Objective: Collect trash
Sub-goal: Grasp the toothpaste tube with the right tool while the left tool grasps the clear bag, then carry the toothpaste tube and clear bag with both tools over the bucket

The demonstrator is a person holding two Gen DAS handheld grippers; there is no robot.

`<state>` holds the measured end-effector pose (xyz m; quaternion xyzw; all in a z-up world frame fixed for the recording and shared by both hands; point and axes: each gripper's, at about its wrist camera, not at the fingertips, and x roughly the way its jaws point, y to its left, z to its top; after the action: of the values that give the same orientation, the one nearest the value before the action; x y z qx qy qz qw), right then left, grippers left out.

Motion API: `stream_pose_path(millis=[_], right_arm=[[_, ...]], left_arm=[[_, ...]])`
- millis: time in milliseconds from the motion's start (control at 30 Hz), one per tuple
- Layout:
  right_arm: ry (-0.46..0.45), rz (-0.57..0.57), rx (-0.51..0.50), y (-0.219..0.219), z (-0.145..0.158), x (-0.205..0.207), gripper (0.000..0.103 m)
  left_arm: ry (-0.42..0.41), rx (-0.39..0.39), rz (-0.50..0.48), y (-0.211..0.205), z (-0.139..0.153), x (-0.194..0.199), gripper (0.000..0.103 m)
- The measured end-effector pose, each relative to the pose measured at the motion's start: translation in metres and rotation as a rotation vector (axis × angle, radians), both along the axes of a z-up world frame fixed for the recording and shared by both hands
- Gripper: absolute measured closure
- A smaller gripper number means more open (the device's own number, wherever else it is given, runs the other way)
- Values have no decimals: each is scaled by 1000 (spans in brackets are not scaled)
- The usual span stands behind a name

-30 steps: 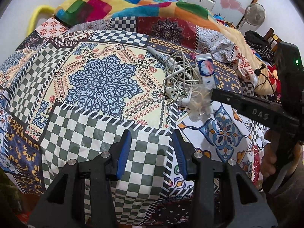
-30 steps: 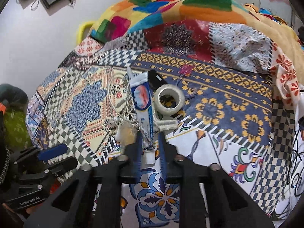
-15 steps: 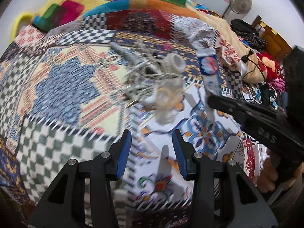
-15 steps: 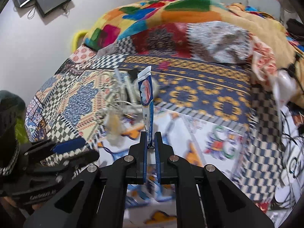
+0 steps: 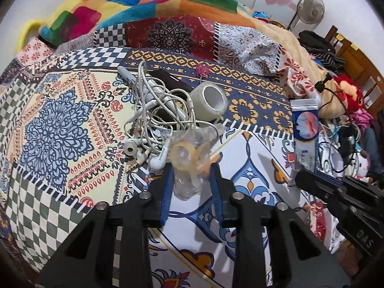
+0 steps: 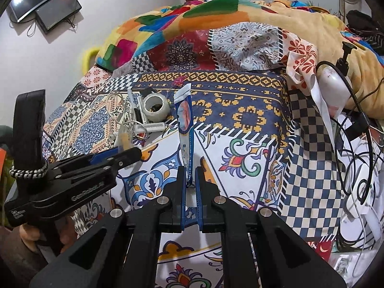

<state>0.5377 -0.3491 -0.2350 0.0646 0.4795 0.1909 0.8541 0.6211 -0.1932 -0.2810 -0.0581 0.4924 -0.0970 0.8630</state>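
Left tool [image 5: 190, 180]: jaws just closing around crumpled clear plastic wrapper [image 5: 189, 163], lying on patchwork bedspread [image 5: 57, 129], long axis pointing away from the tool, nearer this hand; a second ago it lay well ahead. Right tool [image 6: 190, 184]: clamped on upright blue-white toothpaste tube [image 6: 186, 120], now lifted.
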Motion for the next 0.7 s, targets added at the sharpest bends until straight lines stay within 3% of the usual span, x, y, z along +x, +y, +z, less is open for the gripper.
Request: stream_pose_path(millis=[67,300,700], right_arm=[[-6,6,1,3,2,-2,96],[-22,17,12,7,14,-10,96],[-107,36,25,16,76,-38,96]], left_arm=[[3,5,-4,0,0,1,90],[-24,-14,-49,6,19,-23,92],[-154,-12,-55,27,108,-83,92]])
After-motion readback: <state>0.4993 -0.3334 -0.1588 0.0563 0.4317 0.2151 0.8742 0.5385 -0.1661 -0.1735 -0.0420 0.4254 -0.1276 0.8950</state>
